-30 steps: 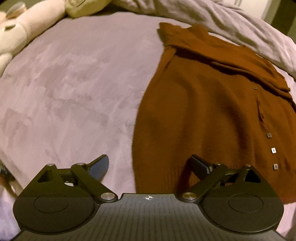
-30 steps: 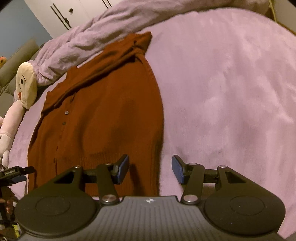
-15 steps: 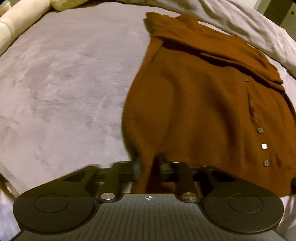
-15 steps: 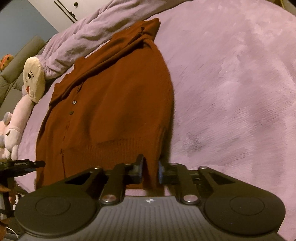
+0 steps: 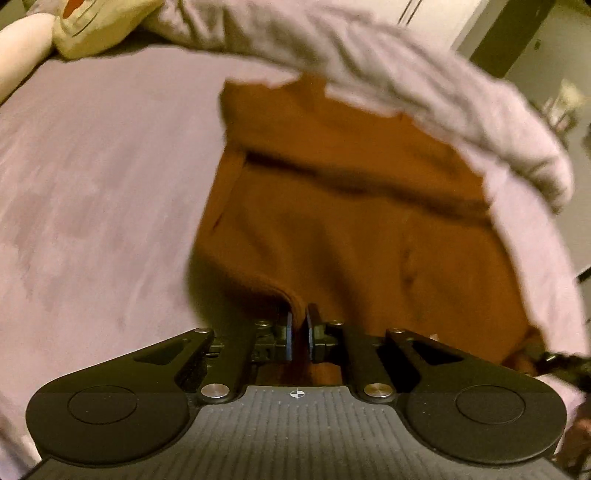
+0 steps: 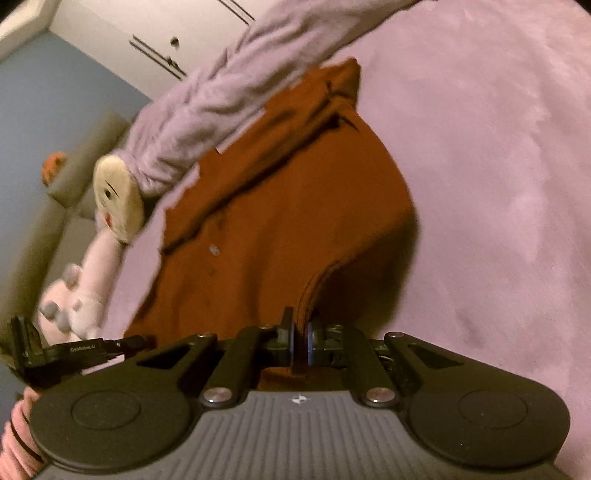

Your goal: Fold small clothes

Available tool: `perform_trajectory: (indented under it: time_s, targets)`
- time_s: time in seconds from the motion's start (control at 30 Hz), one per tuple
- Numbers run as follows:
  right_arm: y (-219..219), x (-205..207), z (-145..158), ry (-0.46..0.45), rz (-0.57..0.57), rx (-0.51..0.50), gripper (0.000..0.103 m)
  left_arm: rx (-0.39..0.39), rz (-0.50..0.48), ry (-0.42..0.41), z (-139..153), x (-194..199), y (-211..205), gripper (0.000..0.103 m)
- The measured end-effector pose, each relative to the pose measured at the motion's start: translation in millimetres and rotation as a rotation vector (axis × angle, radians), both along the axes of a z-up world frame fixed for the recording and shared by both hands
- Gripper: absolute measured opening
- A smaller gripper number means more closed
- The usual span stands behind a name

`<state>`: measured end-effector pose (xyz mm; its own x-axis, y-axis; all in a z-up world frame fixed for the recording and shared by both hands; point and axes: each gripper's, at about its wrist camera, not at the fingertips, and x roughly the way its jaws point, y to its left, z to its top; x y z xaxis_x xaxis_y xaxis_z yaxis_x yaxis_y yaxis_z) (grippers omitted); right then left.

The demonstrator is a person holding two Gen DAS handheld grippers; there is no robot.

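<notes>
A rust-brown knit cardigan [image 5: 351,229] lies front up on the lilac bed cover [image 5: 92,184]. My left gripper [image 5: 299,314] is shut on the hem's left corner, which is lifted off the bed with a shadow beneath. In the right wrist view the cardigan [image 6: 288,221] shows a small button on its placket. My right gripper [image 6: 301,325] pinches the hem's right corner between its pads, its jaws still closing, and that corner is raised too. The sleeves lie folded across the top of the cardigan.
A crumpled lilac blanket [image 5: 406,74] runs along the far side of the cardigan. A plush toy [image 6: 118,199] lies past the bed's left side. The other gripper's tool [image 6: 74,350] shows at the lower left, with a striped sleeve [image 6: 18,435]. Wardrobe doors [image 6: 166,29] stand behind.
Both grippers went from open beside the hem to shut on its corners. The left one has risen, lifting the hem; both views now tilt up toward the blanket.
</notes>
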<state>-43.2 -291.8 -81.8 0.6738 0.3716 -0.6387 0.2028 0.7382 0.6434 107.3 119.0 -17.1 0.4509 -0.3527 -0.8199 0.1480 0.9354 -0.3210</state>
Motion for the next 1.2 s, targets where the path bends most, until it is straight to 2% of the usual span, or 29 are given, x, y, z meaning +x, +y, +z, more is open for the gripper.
perform_trajectory:
  time_s: [0.1,0.2,0.3,0.33,0.47,0.57,0.63,0.67,0.7,0.77,0.8,0.87,0.97,1.0,1.07,1.13,1.17,1.2]
  targets:
    - [-8,21,14,-0.052,-0.021,0.01,0.005,-0.024,0.029,-0.071,24,25,0,0.009]
    - [-13,51,30,-0.114,-0.035,-0.05,0.005,-0.017,0.063,-0.153,40,59,-3,0.008]
    - [-18,84,36,-0.141,-0.062,-0.105,0.005,-0.018,0.124,-0.166,37,92,-5,0.007]
    - [-18,96,37,-0.14,-0.075,-0.135,0.005,0.004,0.145,-0.179,33,102,-7,0.004]
    - [-19,129,32,-0.135,-0.098,-0.249,0.007,0.105,0.186,-0.201,15,119,-11,0.004]
    - [-17,136,28,-0.129,-0.091,-0.378,0.017,0.118,0.17,-0.188,1,120,-1,0.02]
    - [-20,134,28,-0.153,-0.061,-0.404,0.019,0.082,0.093,-0.18,-10,114,7,0.051]
    - [-21,131,28,-0.163,-0.038,-0.411,0.025,0.065,0.043,-0.179,-16,109,8,0.053]
    - [-21,131,27,-0.165,-0.015,-0.424,0.036,0.059,-0.009,-0.182,-21,105,8,0.055]
    - [-22,131,23,-0.161,0.033,-0.451,0.051,0.091,-0.069,-0.18,-30,100,4,0.061]
    - [-22,131,20,-0.16,0.055,-0.451,0.052,0.122,-0.085,-0.173,-35,100,2,0.062]
    - [-20,133,14,-0.155,0.1,-0.457,0.052,0.145,-0.095,-0.158,-44,103,-1,0.061]
    - [-14,140,4,-0.139,0.143,-0.501,0.052,0.091,-0.095,-0.149,-47,111,-2,0.05]
    - [-13,143,2,-0.138,0.157,-0.506,0.052,0.07,-0.102,-0.148,-48,113,-4,0.043]
    - [-11,147,-1,-0.141,0.173,-0.509,0.051,0.068,-0.115,-0.146,-50,116,-8,0.036]
    - [-11,151,-3,-0.141,0.195,-0.505,0.044,0.091,-0.126,-0.135,-54,121,-13,0.022]
    - [-11,153,-5,-0.138,0.208,-0.502,0.037,0.092,-0.131,-0.125,-57,123,-14,0.02]
    - [-10,155,-6,-0.136,0.217,-0.507,0.036,0.088,-0.138,-0.117,-59,124,-15,0.02]
